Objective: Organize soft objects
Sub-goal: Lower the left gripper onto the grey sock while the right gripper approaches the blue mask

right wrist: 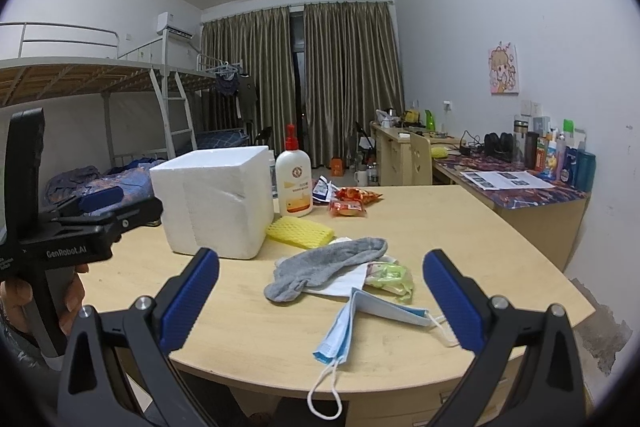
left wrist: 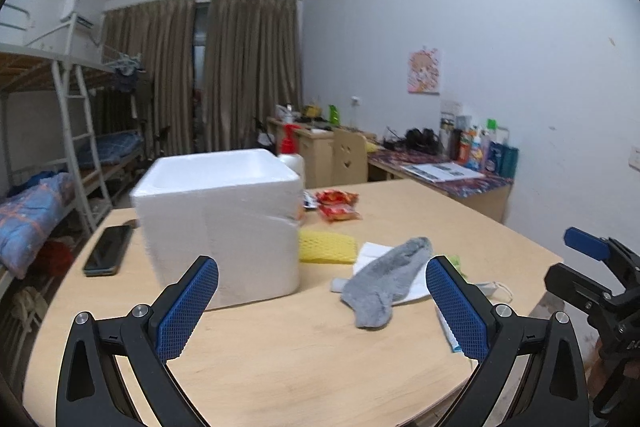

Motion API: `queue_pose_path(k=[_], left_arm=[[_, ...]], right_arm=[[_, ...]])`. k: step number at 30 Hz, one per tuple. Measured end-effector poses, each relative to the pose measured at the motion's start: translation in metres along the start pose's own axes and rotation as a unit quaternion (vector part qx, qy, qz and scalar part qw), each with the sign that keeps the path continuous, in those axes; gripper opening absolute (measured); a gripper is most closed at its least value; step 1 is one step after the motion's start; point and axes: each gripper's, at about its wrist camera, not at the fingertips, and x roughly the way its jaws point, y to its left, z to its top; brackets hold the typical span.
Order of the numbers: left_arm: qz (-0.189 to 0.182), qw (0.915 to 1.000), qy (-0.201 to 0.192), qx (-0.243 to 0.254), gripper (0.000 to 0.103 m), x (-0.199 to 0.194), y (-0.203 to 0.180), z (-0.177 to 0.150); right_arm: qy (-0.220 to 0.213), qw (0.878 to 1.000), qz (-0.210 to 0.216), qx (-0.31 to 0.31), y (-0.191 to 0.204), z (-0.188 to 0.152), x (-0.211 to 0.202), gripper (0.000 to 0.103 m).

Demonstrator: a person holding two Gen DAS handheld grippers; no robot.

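On a pale wooden desk (right wrist: 420,227), a grey sock (right wrist: 320,265) lies limp at the centre, draped over white paper (right wrist: 344,285); a yellow foam net (right wrist: 300,231) sits just beyond it at 11 o'clock, touching a white foam box (right wrist: 216,199), open-topped in the left wrist view; a blue face mask (right wrist: 360,323) lies nearer, at 5 o'clock from the sock, straps trailing over the desk edge; a lotion bottle (right wrist: 295,183) and snack packets (right wrist: 350,203) stand further back. Left gripper (left wrist: 322,301) and right gripper (right wrist: 320,303) both hover with jaws wide, holding nothing. Sorting appears not yet begun; the likely next move is lowering one gripper onto the sock, pinching a bunched fold, since flat fabric may slip.
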Motion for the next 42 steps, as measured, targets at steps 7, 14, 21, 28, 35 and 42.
queue_pose_path(k=[7, 14, 21, 28, 35, 42], left_arm=[[-0.033, 0.9989, 0.03, 0.013, 0.103, 0.034, -0.01, -0.002], [-0.051, 0.9968, 0.056, 0.025, 0.103, 0.067, -0.018, -0.005], [-0.084, 0.9916, 0.09, 0.041, 0.103, 0.102, -0.03, -0.012], [-0.109, 0.9839, 0.134, 0.047, 0.099, 0.137, -0.039, -0.02], [-0.12, 0.9773, 0.166, 0.054, 0.092, 0.167, -0.048, -0.018], [-0.148, 0.9616, 0.227, 0.043, 0.075, 0.204, -0.057, -0.024]], right_arm=[[0.017, 1.0, -0.008, 0.008, -0.014, -0.007, 0.017, 0.103], [0.038, 0.999, -0.026, 0.019, -0.031, -0.011, 0.035, 0.103], [0.057, 0.998, -0.024, 0.026, -0.041, -0.017, 0.048, 0.103], [0.075, 0.996, -0.03, 0.033, -0.053, -0.024, 0.063, 0.103], [0.084, 0.995, -0.029, 0.039, -0.063, -0.029, 0.072, 0.103], [0.098, 0.994, -0.019, 0.047, -0.076, -0.036, 0.086, 0.103]])
